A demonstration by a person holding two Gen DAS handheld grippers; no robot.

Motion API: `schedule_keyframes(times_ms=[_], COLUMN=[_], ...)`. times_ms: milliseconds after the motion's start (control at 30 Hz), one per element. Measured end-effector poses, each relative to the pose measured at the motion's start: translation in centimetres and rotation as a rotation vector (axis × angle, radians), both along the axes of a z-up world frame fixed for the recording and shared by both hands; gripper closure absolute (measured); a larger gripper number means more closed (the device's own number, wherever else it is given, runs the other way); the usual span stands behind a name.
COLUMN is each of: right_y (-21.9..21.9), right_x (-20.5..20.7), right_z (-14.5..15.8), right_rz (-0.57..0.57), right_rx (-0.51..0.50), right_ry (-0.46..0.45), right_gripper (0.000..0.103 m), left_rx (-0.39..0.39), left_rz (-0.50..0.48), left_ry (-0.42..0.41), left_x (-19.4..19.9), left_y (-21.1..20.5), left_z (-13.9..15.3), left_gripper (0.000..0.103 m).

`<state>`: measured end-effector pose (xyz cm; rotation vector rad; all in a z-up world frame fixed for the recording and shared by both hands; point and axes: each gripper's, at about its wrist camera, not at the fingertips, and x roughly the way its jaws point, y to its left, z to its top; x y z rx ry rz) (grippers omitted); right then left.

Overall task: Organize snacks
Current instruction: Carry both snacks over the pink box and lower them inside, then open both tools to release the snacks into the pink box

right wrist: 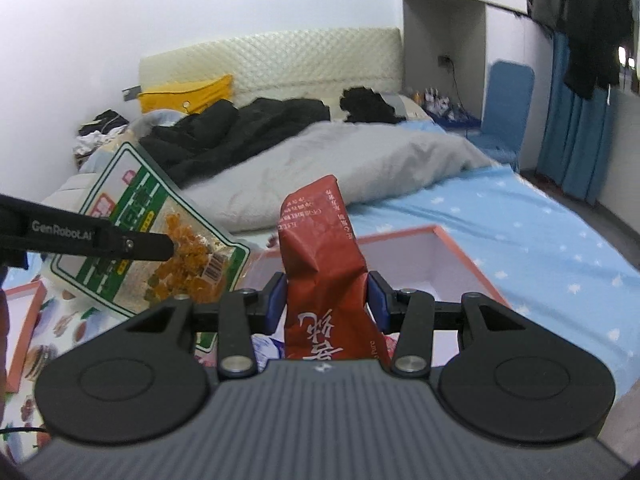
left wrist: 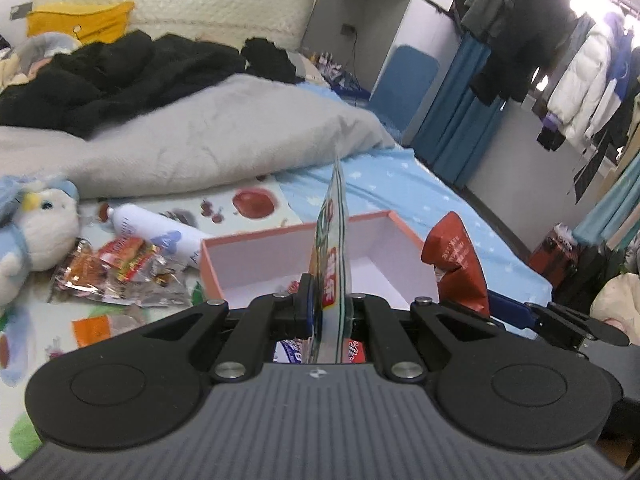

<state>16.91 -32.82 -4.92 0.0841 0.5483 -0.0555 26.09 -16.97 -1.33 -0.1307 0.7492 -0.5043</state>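
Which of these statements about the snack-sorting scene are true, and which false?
1. The left tool grips a green-bordered clear snack bag. True.
2. The right tool is empty. False: it grips a crumpled red packet.
3. The pink-rimmed white cardboard box has a lid on. False: it is open-topped.
4. A white plush toy lies beside loose snack wrappers. True.
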Motion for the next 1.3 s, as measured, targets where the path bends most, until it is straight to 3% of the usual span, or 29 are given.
schedule_keyframes(times_ms=[200,367,667,700,733,833,1300], right_y=[-2.6,-3.9,-4.1,-4.3,-4.6,-4.9,-1.9], right_x=[1.8,3.1,3.9,3.9,3.9,3.6,2.5], right_z=[-4.3,-8.1,-10.0,-10.0,-10.0,-9.9,-4.1], right_rz=[-0.049,-0.050,-0.036,-0.047,-0.055,-0.069,-0.040], right_rx=[-0.048,0.008,0.013,0.022,0.031,0.039,0.026], right_ry=[0.070,0.118,0.152,0.153,0.152,0.144,0.019], right_gripper=[0.056,0.056,0.055,0.050,0.045,0.041,0.041], left_rx=[0.020,0.046,0.082,0.085,0.091,0.083,0.045], left_rz=[-0.002,0.010,0.005,0.008,0.009,0.009,0.045], left_ry=[0.064,0.119,0.167,0.171,0.179,0.183,0.060], left_x=[2.7,3.4,4.4,4.5,4.6,4.7,2.3], left_y=[-2.9,-4.5,-5.3,-5.3,-5.4,-5.1,-0.5], left_z=[-4.6,-8.5,-12.1,-12.2,-12.2,-11.9,-4.7], left_gripper=[0.097,0.097,0.096,0.095,0.089,0.050,0.039])
